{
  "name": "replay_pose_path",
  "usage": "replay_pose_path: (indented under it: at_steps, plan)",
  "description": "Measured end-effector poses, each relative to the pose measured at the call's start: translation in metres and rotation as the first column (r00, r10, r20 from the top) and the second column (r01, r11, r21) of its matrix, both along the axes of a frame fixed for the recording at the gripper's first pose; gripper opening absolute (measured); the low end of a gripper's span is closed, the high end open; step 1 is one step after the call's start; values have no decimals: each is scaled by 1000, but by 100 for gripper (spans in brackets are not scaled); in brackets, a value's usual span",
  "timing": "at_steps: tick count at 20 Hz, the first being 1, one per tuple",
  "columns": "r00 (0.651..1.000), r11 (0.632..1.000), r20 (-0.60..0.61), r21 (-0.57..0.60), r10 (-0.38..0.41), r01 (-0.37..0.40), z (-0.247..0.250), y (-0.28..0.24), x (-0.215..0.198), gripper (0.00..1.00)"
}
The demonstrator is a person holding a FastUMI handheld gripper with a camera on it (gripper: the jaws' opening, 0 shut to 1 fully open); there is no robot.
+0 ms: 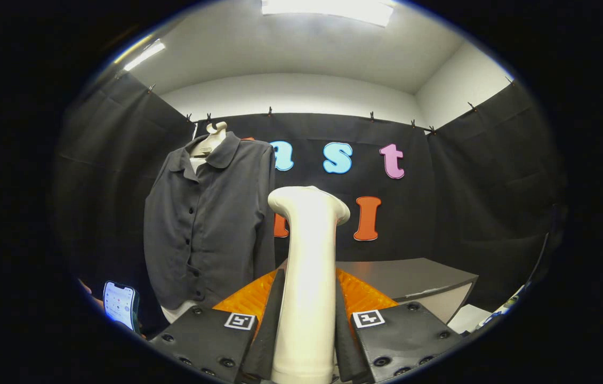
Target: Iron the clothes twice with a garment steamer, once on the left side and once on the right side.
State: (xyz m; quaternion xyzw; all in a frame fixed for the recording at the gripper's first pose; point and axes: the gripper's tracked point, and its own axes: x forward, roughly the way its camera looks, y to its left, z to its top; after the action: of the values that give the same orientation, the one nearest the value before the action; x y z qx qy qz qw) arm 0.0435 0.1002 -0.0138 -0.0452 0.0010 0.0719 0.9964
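In the gripper view, the tongs (305, 320) are clamped on the handle of a cream-white plastic garment steamer (307, 266), both fingers pressing its sides so it stands upright with the flared head far ahead of them. To the far left hangs the dark grey buttoned shirt (208, 224) on a pale mannequin form, well apart from the steamer head, likely so both sides hang free for steaming. A grey tabletop (413, 274) lies beyond to the right.

The gripper (307, 314) has both fingers pressed on the upright handle of the pale garment steamer (307, 256), whose head rises beyond them, while a dark buttoned shirt (210, 224) hangs on a mannequin (212, 140) ahead, near a grey table (413, 277).
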Motion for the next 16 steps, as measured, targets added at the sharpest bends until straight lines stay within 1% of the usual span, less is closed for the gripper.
replay_pose_path:
  at_steps: [6,16]
  plan:
    - [999,999,-11,3,-32,32,-9,-24,-15,52]
    - [998,998,-21,28,-60,61,-15,-33,-26,52]
